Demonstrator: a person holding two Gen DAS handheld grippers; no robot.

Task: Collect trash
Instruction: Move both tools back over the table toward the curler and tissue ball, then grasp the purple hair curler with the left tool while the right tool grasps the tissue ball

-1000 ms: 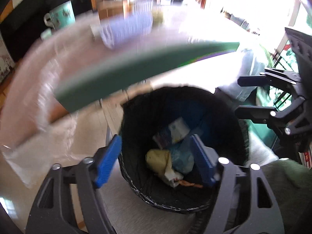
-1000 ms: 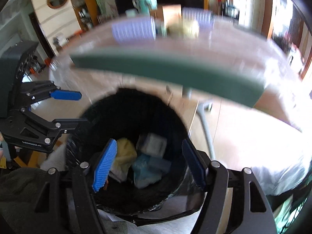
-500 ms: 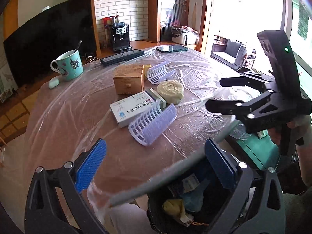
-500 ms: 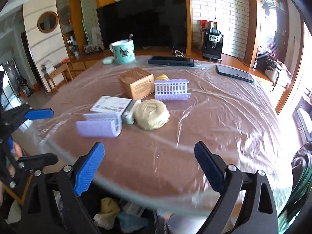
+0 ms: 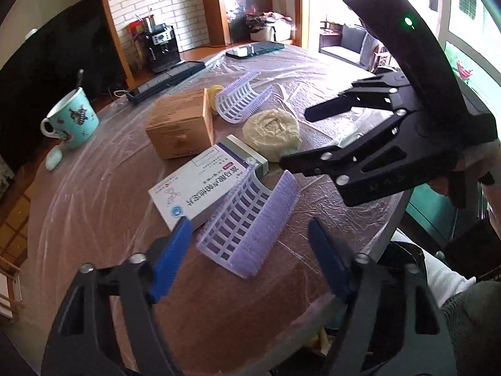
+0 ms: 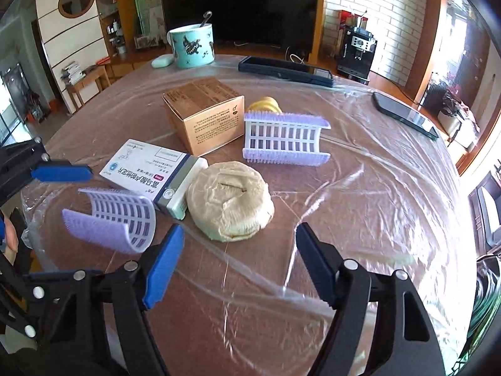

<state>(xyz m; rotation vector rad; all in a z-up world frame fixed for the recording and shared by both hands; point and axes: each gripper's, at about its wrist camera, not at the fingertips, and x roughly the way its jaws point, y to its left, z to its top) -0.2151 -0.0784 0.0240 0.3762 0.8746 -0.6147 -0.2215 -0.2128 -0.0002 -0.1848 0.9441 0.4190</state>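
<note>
A round table (image 5: 94,219) under clear film carries the litter. A lilac ribbed plastic half-tube (image 5: 250,219) lies just ahead of my left gripper (image 5: 250,260). Its jaws are closing and the pads touch nothing. A white medicine box (image 5: 206,185) leans against that piece. In the right wrist view a beige crumpled round wad (image 6: 231,200) sits just beyond my right gripper (image 6: 239,263). Those jaws are closing too, with nothing between them. A brown carton (image 6: 206,116) and a second lilac half-tube (image 6: 285,141) lie farther back.
A teal mug (image 6: 192,45) with a spoon, a long black device (image 6: 285,69) and a phone (image 6: 404,112) sit along the far side of the table (image 6: 375,203). My right gripper (image 5: 296,138) reaches in over the wad (image 5: 272,131) from the right. Binned trash (image 5: 319,341) shows under the near table edge.
Both grippers came up from over the black bin to above the table. Since half a second ago they moved closer to the items and their jaws narrowed.
</note>
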